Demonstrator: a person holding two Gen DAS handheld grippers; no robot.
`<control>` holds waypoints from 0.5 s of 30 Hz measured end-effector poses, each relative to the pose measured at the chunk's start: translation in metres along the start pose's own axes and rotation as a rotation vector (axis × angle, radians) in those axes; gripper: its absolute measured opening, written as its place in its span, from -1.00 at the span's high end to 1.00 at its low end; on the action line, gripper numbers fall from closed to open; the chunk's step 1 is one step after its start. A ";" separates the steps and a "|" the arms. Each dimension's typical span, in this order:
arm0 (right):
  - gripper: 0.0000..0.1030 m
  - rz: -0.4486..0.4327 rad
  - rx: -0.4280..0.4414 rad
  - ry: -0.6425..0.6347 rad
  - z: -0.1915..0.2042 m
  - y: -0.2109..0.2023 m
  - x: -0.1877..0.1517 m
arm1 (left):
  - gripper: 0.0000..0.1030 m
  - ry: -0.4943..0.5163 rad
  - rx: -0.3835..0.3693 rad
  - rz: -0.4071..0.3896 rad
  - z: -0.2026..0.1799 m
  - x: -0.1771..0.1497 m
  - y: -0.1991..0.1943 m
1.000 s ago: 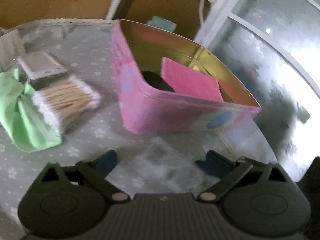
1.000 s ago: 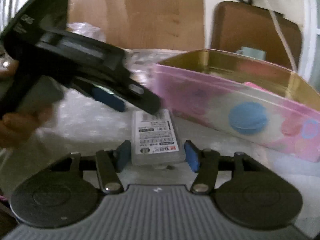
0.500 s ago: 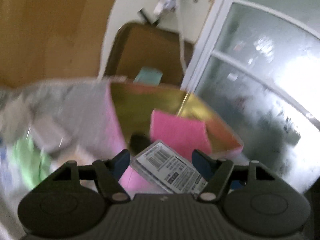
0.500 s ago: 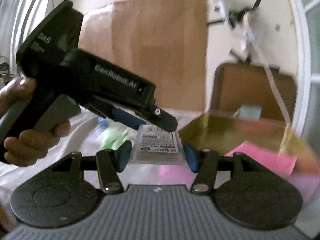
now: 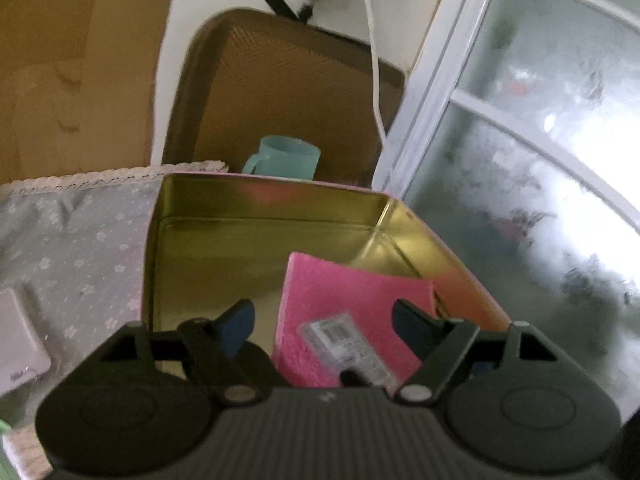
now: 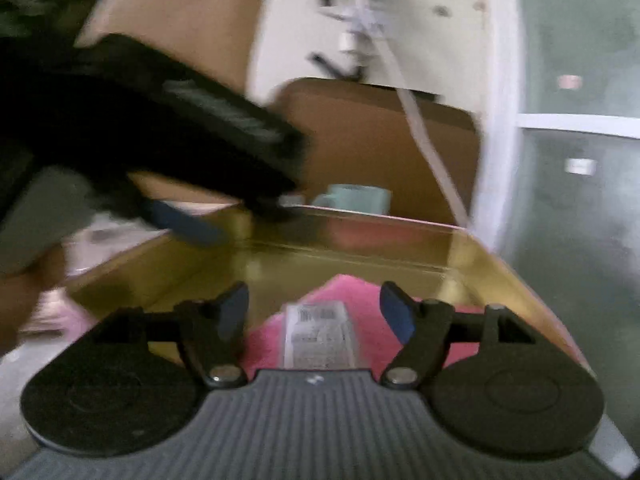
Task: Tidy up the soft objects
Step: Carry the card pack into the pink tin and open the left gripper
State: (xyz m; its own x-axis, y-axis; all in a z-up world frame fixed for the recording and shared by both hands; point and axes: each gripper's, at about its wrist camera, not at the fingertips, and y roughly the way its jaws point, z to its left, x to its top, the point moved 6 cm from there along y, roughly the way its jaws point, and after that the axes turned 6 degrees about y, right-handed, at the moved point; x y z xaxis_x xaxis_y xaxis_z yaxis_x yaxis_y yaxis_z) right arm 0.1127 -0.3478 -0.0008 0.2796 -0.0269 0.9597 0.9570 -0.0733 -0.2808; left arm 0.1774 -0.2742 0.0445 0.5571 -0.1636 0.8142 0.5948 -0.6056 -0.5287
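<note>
A pink tin box (image 5: 256,200) with a gold inside stands open on the table; it also shows in the right wrist view (image 6: 400,236). A pink sponge (image 5: 352,292) leans inside it, also seen in the right wrist view (image 6: 348,284). A clear plastic case with a printed label (image 5: 348,340) lies on the sponge, free of both grippers; the right wrist view (image 6: 318,334) shows it too. My left gripper (image 5: 322,318) is open above the box. My right gripper (image 6: 314,312) is open above the case. A dark object (image 5: 256,360) lies in the box by the sponge.
A grey flowered cloth (image 5: 80,240) covers the table left of the box. A teal mug (image 5: 284,156) stands behind the box before a brown chair back (image 5: 288,92). A frosted window (image 5: 540,200) is at the right. The left gripper body (image 6: 160,132) crosses the right wrist view.
My right gripper carried the clear case from the table up over the box, then opened; the case now lies on the pink sponge. My left gripper rose over the box too.
</note>
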 end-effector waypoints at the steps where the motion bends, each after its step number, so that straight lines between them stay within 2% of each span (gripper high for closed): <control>1: -0.43 -0.018 -0.008 -0.003 0.000 -0.005 0.000 | -0.52 0.007 0.004 -0.021 0.001 -0.001 -0.010; 4: -0.40 -0.047 0.021 0.030 -0.001 -0.019 -0.002 | -0.53 0.030 0.040 -0.093 0.011 -0.011 -0.051; 8: -0.35 -0.090 0.083 0.057 0.010 -0.035 -0.001 | -0.55 -0.024 0.091 -0.115 0.047 -0.042 -0.104; 11: -0.33 -0.115 0.172 0.063 0.032 -0.049 0.005 | -0.55 -0.089 0.222 -0.102 0.096 -0.076 -0.141; 15: -0.24 -0.061 0.364 0.018 0.085 -0.065 0.004 | -0.54 -0.186 0.413 -0.036 0.162 -0.123 -0.177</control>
State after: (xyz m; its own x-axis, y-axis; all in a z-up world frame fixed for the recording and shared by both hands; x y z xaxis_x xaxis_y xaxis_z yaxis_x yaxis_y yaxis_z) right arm 0.0579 -0.2580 0.0220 0.2228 -0.0508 0.9735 0.9378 0.2840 -0.1998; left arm 0.0980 -0.0210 -0.0010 0.6040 0.0176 0.7968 0.7760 -0.2409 -0.5830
